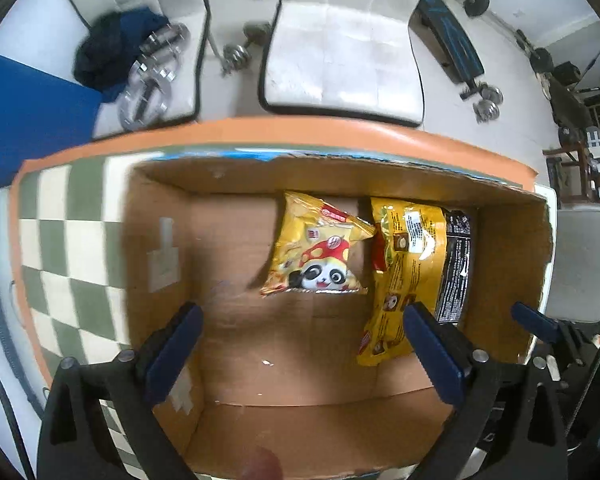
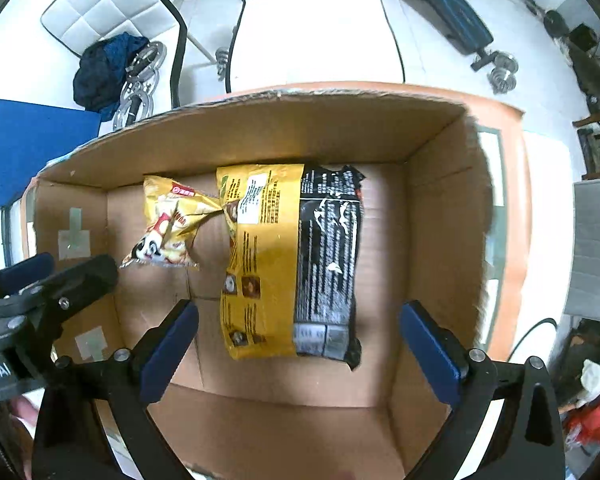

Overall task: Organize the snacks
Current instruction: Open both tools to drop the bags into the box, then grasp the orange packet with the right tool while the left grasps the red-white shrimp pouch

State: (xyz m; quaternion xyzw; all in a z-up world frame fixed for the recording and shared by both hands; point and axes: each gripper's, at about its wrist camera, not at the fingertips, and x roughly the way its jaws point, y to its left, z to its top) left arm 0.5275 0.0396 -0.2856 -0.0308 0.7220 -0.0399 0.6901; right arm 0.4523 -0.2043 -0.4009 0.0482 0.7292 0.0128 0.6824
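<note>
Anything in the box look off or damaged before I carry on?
Only the cardboard box: its top rim is torn and ragged. The panda snack bag and larger yellow-and-black packet lie flat inside, unspilled.

Surface (image 1: pixel 76 216): green-and-cream checkered cloth, orange border. Open cardboard box (image 1: pixel 508 248) sits directly on it, near far edge. Surrounding floor: white, with blue mat (image 1: pixel 28 120) beyond left corner.

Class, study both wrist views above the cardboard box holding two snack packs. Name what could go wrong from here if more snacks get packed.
1. The panda snack bag has a corner lying over the large yellow-and-black pack; a careless drop there could crush or shift them.
2. Both open grippers, left gripper and right gripper, hover close together over the cardboard box; they might collide.
</note>
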